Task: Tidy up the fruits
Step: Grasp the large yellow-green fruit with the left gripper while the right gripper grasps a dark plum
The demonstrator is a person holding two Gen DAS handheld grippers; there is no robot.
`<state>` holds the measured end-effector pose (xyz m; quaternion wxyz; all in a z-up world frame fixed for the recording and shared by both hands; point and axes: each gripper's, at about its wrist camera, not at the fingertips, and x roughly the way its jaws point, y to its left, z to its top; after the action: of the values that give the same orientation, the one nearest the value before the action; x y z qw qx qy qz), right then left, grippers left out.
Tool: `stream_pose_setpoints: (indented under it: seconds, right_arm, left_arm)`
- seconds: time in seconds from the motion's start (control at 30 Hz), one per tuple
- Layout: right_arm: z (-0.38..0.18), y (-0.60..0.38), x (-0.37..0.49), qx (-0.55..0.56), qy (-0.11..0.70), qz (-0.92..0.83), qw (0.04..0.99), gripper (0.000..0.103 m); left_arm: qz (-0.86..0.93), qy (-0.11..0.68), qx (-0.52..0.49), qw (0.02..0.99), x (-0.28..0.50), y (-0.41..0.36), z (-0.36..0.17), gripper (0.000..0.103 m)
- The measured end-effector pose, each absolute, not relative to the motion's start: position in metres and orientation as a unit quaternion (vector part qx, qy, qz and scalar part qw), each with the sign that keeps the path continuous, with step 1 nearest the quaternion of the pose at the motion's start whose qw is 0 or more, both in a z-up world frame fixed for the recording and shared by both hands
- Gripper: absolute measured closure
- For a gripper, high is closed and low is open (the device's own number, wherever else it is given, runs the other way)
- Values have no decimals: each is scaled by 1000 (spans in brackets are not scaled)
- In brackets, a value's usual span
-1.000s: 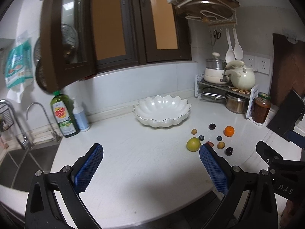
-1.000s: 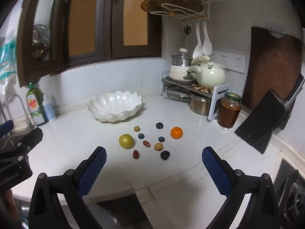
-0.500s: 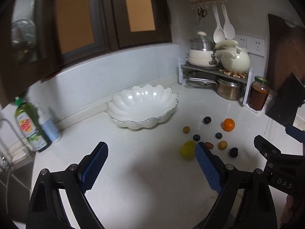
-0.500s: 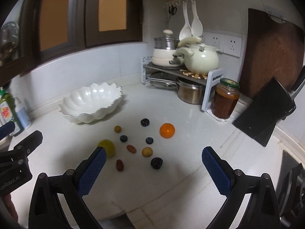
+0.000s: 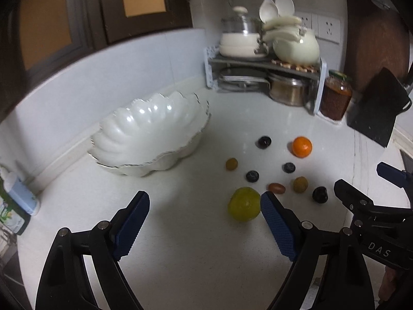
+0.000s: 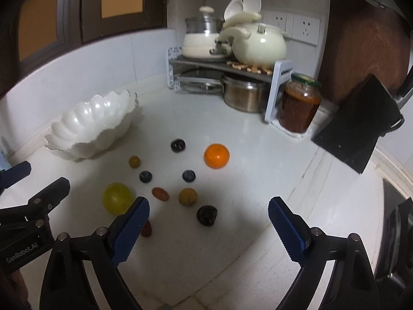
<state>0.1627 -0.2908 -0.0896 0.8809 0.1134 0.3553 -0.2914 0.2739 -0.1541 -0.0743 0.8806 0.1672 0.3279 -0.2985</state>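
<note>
Fruits lie loose on the white counter (image 6: 258,155), right of the scalloped white bowl (image 5: 144,134). Round yellow-green fruit (image 5: 244,204): firm, grip across its middle. Orange tangerine (image 6: 216,155): softer. Dark berries (image 6: 145,176): fragile, likely to roll. Left gripper (image 5: 205,222) and right gripper (image 6: 208,228) are empty, narrowing from wide.

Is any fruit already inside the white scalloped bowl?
No. The white scalloped bowl shows a bare interior, while the orange and the green fruit lie on the counter.
</note>
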Motion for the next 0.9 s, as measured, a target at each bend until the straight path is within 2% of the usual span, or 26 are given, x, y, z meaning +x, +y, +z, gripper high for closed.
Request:
stream_pose_setpoints:
  seconds: [0.47,0.63,0.7,0.9]
  right_arm:
    - [-139,-315,188,149,416,-260,859,26]
    - [-149,-318,193,161,428,-247,854,31]
    - [-151,-318,195,159,430,-246,854,32]
    - [-155,-319,197,158,436,-248,851,37]
  left_arm:
    - [-339,385,190,837,289,-192,-118,19]
    - [-350,402,194,824,293,-202,-129,25]
    - [-351,406,194,821,296,-205,-132,30]
    - [-359,419,192,812,300,-209,-140,32]
